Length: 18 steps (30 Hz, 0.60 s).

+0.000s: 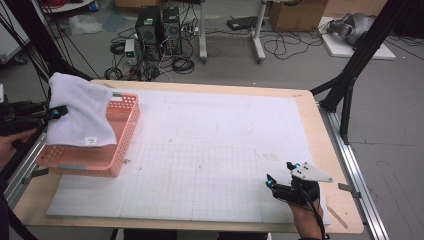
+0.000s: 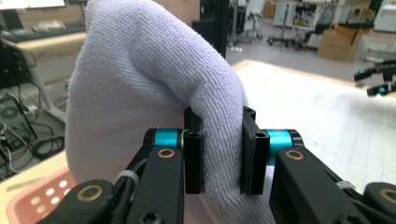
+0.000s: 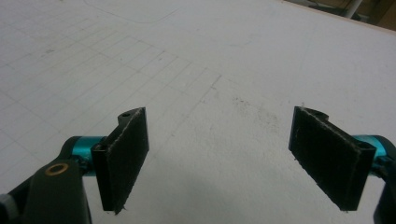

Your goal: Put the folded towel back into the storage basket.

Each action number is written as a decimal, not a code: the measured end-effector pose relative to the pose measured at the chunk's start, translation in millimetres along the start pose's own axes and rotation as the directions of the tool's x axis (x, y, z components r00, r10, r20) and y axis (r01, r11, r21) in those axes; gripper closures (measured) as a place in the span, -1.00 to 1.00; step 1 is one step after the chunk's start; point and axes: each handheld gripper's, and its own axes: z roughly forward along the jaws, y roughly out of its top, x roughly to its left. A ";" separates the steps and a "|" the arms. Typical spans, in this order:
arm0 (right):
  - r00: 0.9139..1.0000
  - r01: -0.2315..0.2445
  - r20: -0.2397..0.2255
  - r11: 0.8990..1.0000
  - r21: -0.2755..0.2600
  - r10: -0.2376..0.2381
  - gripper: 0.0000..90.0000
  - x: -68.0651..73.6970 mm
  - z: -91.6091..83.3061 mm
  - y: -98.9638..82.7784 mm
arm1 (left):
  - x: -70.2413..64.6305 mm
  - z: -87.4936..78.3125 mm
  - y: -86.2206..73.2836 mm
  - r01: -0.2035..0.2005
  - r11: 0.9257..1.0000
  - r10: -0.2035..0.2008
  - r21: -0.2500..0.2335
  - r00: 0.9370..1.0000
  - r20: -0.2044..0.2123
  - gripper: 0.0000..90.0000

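A white towel hangs above the pink basket at the table's left edge, draping down over the basket's left part. My left gripper is shut on a fold of it; the left gripper view has the towel pinched between the two jaws of the left gripper. Near the table's front right, my right gripper stands open just above the white gridded mat. In the right gripper view the right gripper has wide-apart jaws with nothing between them.
The pink basket rim lies below the towel. The wooden table edge runs along the right. Black frame legs, computer towers and cables stand on the floor beyond the table.
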 end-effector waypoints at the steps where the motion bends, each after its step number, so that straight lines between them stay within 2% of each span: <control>1: 1.000 -0.006 -0.003 1.000 0.002 0.006 -0.58 0.8 0.1 -0.1 | 1.6 1.2 -0.8 0.000 1.000 0.000 0.016 1.000 0.000 0.66; 7: 1.000 -0.004 -0.003 1.000 -0.005 0.004 -0.58 1.2 -2.0 0.4 | 9.2 3.8 -5.5 0.003 0.998 -0.002 0.064 1.000 -0.016 0.66; 10: 1.000 -0.006 0.000 1.000 -0.006 0.006 -0.58 1.0 -2.8 -0.3 | 12.3 3.3 -7.6 0.001 0.996 0.002 0.089 0.999 -0.033 0.66; 11: 1.000 -0.006 0.001 1.000 -0.007 0.006 -0.58 0.9 -3.1 -0.4 | 14.2 1.5 -8.1 -0.007 0.994 0.012 0.111 0.999 -0.046 0.66; 13: 1.000 -0.005 0.004 1.000 -0.008 0.005 -0.58 0.5 -3.3 -0.7 | 15.2 0.1 -8.6 -0.004 0.993 0.010 0.119 0.999 -0.050 0.66; 15: 1.000 -0.006 0.003 1.000 -0.007 0.006 -0.58 0.7 -3.4 -0.7 | 14.1 1.5 -9.5 -0.007 0.992 0.011 0.129 1.000 -0.029 0.66; 17: 1.000 -0.009 0.002 1.000 -0.006 0.009 -0.58 1.0 -3.2 -0.5 | 11.2 8.1 -9.9 -0.013 0.991 0.012 0.130 1.000 0.014 0.66; 18: 1.000 -0.008 0.002 1.000 -0.007 0.008 -0.58 1.3 -2.8 -0.4 | 11.2 8.1 -9.9 -0.013 0.991 0.012 0.130 1.000 0.014 0.66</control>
